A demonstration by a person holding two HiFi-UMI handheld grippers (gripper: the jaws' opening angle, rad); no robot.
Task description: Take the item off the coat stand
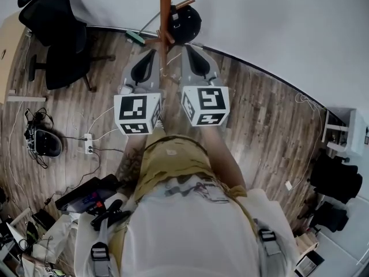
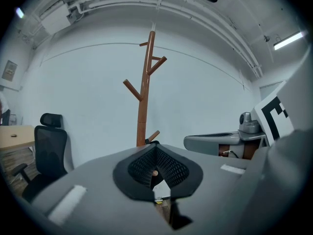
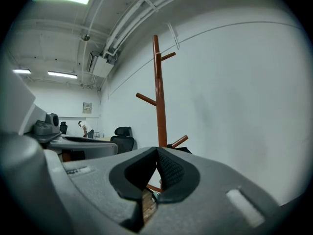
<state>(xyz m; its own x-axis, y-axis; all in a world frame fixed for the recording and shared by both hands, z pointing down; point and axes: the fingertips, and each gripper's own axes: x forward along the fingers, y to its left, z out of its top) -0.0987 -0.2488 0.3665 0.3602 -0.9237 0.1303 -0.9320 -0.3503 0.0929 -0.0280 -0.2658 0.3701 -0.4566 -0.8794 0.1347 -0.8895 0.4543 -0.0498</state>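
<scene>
Closest to the person, two grippers are held side by side: the left gripper (image 2: 156,150) and the right gripper (image 3: 157,153) both have jaws pressed together with nothing between them. Just beyond stands one brown coat stand (image 2: 144,97), with one black item (image 1: 185,23) by its lowest peg. Farther left sits one black office chair (image 2: 49,146).

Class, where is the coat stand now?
Head view, top centre: the coat stand rises by the wall, between the left gripper and the right gripper.

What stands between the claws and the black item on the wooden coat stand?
Nothing visible: open air separates the shut left claw and shut right claw from the black item low on the brown wooden coat stand.
</scene>
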